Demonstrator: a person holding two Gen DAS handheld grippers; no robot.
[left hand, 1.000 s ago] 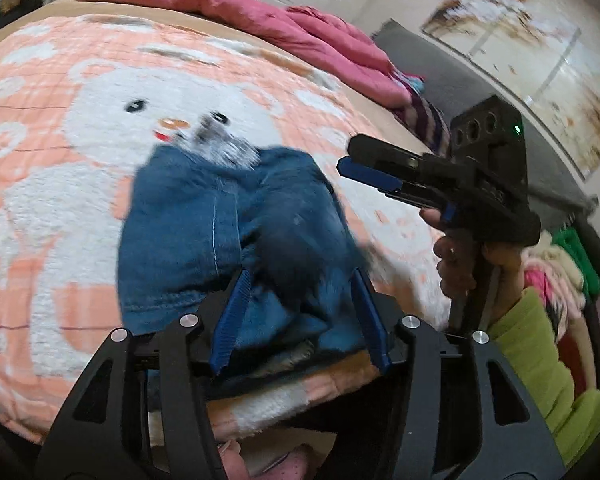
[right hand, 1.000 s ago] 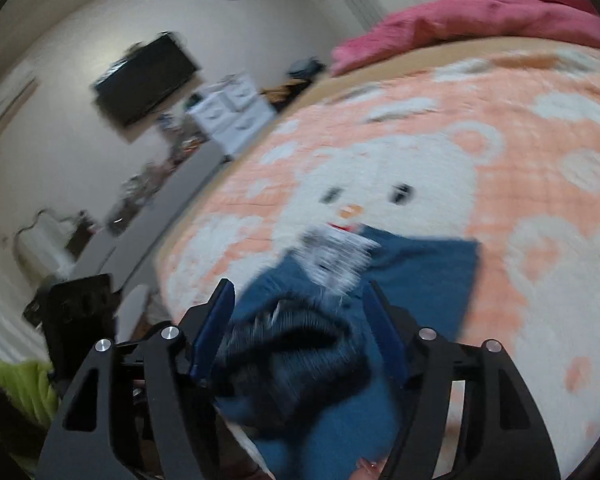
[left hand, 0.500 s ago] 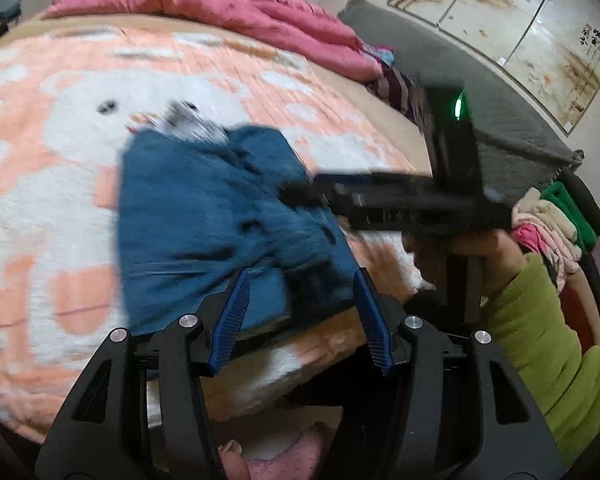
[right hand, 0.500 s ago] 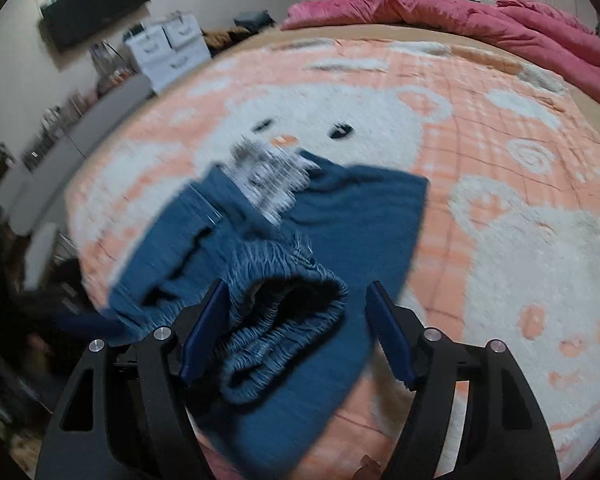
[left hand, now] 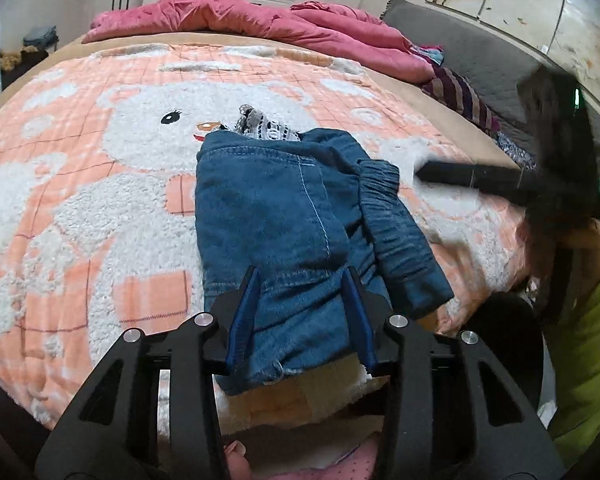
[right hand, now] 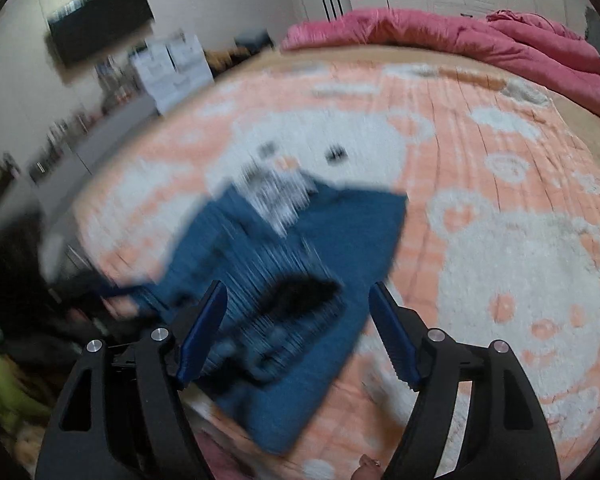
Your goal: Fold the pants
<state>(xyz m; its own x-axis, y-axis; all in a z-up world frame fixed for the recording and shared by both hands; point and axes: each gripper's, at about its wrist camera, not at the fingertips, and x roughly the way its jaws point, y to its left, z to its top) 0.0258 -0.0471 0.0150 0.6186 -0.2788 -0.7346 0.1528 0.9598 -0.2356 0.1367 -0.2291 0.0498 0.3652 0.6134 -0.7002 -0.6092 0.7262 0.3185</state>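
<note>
While the folded pants (left hand: 284, 224) lie near the bed's (left hand: 80, 240) front edge, the left claw (left hand: 300, 316), just narrowing, straddles their hem unclamped; the right claw (right hand: 300, 336), just widening, stands apart above them

We could read no text, label, brand or number in either view. The wall panel (left hand: 540, 12) at about two o'clock in the left wrist view carried small dark marks near its right edge, too small for us to read. The right wrist view was too blurred to show any writing.
</note>
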